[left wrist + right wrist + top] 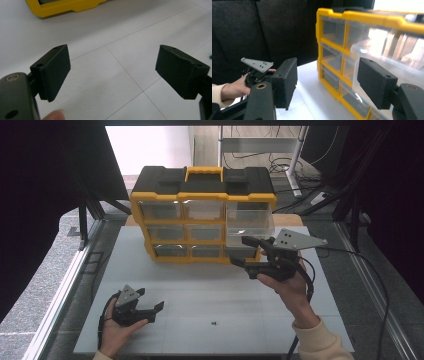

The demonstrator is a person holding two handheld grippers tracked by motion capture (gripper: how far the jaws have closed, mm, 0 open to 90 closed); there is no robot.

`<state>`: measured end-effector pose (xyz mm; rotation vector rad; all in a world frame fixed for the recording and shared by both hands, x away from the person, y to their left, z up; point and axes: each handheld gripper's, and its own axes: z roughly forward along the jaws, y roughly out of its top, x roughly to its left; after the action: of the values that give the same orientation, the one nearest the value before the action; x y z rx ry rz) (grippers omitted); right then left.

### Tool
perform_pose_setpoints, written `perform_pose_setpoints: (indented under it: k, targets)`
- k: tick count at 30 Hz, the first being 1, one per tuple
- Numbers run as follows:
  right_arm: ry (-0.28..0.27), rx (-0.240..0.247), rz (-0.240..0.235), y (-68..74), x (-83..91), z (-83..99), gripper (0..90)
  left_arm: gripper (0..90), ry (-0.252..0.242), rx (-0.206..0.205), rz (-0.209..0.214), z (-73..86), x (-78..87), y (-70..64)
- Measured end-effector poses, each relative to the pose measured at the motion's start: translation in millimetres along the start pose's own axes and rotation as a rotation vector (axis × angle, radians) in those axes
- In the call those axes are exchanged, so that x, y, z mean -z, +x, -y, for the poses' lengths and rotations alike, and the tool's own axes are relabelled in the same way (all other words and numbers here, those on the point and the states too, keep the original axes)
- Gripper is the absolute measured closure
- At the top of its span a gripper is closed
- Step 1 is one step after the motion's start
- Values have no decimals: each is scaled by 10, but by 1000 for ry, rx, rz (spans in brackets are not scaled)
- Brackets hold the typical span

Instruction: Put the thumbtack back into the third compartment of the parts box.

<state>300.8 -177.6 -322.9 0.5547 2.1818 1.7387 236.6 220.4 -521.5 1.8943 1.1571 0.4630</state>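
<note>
A yellow-and-black organiser box with clear drawers stands at the back middle of the white table. One clear drawer in its right column sticks out towards me. My right gripper hovers open just in front of that drawer, with nothing between its fingers. In the right gripper view the gripper faces the organiser and the protruding drawer. My left gripper rests open near the table's front left. In the left gripper view the gripper holds nothing over bare table.
A tiny green object lies on the table near the front middle; its edge shows in the left gripper view. Dark curtains flank the table. A desk leg and cables stand behind the organiser. The other hand's gripper shows in the right gripper view.
</note>
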Motion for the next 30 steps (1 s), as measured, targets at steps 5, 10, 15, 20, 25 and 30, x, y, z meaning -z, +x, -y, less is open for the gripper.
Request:
perform_pose_setpoints:
  k: [5,10,15,20,25,30]
  targets:
    - [34,-5,-1,32,13,149,325,133,1,0,0,-1,-3,-3]
    - [80,-16,-22,45,-6,310,320,133,0,1,0,0,0,1]
    - [145,-41,-27,34,-91,556,320,133,2,2,1,1,-3,0]
    - [212,-44,-41,42,-164,797,319,133,-2,4,0,2,-2,1]
    - [257,-70,-53,39,-227,985,320,133,-1,1,1,1,-5,-3]
    - [315,-78,-65,46,-332,1164,322,133,-1,-2,2,0,5,4]
